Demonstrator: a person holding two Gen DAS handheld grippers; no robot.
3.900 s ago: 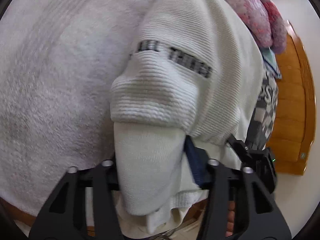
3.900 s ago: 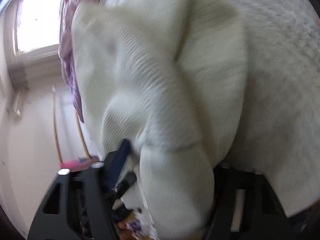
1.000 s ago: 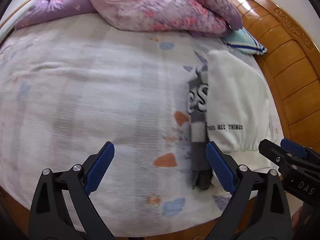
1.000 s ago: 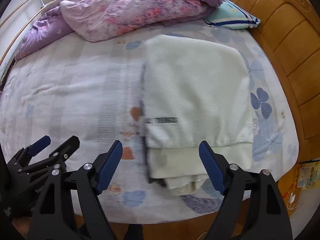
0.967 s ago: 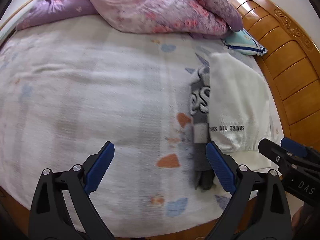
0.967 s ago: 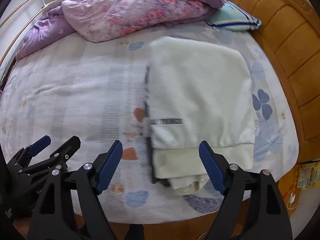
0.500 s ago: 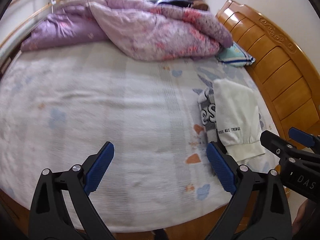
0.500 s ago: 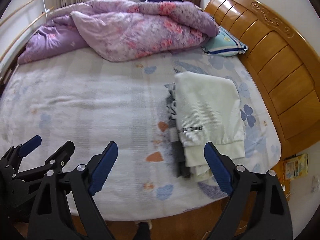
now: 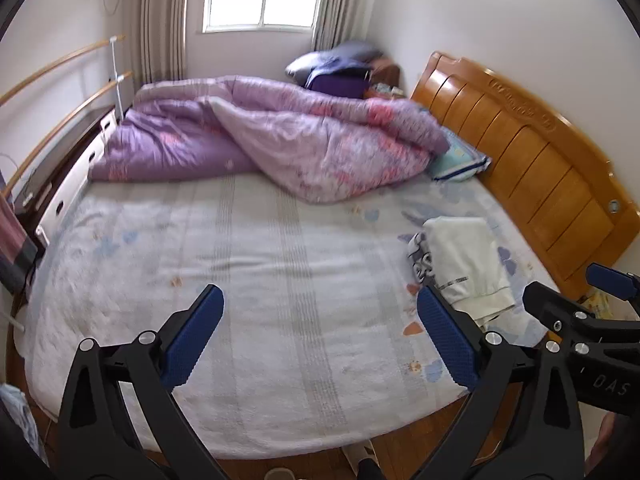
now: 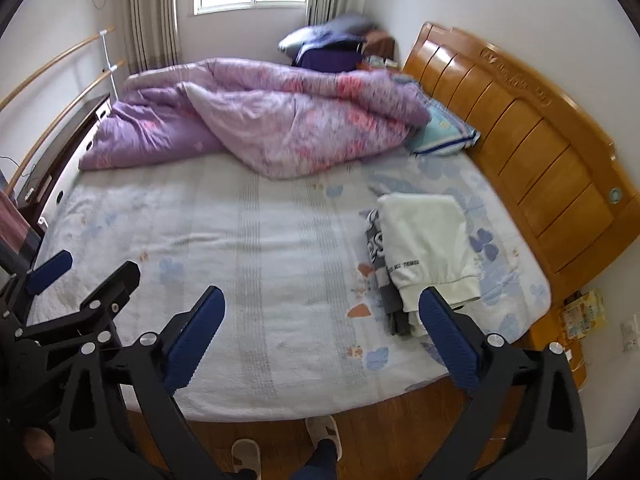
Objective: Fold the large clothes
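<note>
Both grippers are clear of the bed [image 10: 256, 240] – left gripper [image 9: 316, 334] spread wide w/ nothing between its pads, right gripper [image 10: 322, 330] likewise wide, jaws just opened further, nothing between them.

The white top [image 10: 428, 248] lies folded on the right side of the sheet near the headboard [image 10: 520, 136], stacked on a grey garment [image 10: 378, 256] whose edge pokes out on its left.

Looks like this fold is done, so the step is pulling back & finding the next piece. Best to keep both tools high so nothing snags the stack; if tidying, nudge the white hem square over the grey one.

Around: purple duvet [image 10: 272, 128] heaped at the far side, a teal pillow [image 10: 444, 130] by the headboard, slippers [image 10: 324, 436] on the floor. No unfolded clothes visible on the sheet – middle is free for the next item.
</note>
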